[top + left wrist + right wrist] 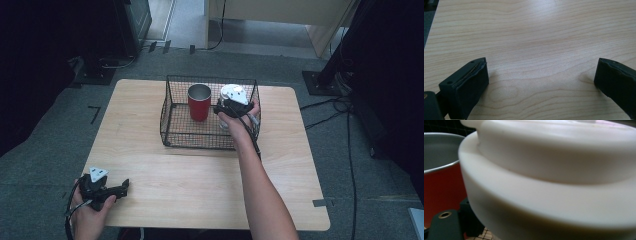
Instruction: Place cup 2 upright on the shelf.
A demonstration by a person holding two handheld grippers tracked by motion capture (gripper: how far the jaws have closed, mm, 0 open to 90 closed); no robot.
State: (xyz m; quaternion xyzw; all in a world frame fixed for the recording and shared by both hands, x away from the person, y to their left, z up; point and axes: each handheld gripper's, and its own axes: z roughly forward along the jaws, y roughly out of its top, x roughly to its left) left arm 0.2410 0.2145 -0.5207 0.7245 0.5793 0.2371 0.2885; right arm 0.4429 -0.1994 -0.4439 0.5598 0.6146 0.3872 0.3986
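Reaching into the wire basket

Resting at the near left corner of the wooden surface point(200, 170), well apart from the wire basket point(172, 107), the left tongs point(123, 187) sit in the person's left hand point(90, 215) with the grey three-cornered plate on top. In the left gripper view the two black jaws stand wide apart, with bare wood grain between them and nothing held.

The basket stands on the far middle of the surface, a black mesh box with an open top. Inside it, toward its left half, a red cup point(199, 102) with a metal-lined inside stands upright. Just beside the cup, in the right half of the basket, is a white lidded container point(554, 182); in the high view most of it is hidden under the right tongs point(226, 111) and the person's right hand point(240, 120), which reach in over the basket's near wall.

The right gripper view looks at the container's white stepped top from very close, with the red cup point(441, 185) and its metal rim just beside it and the basket's mesh floor below. One black jaw shows at the bottom, pressed close against the white side; the other jaw is hidden, so I cannot tell whether the right tongs grip the container or merely sit around it.
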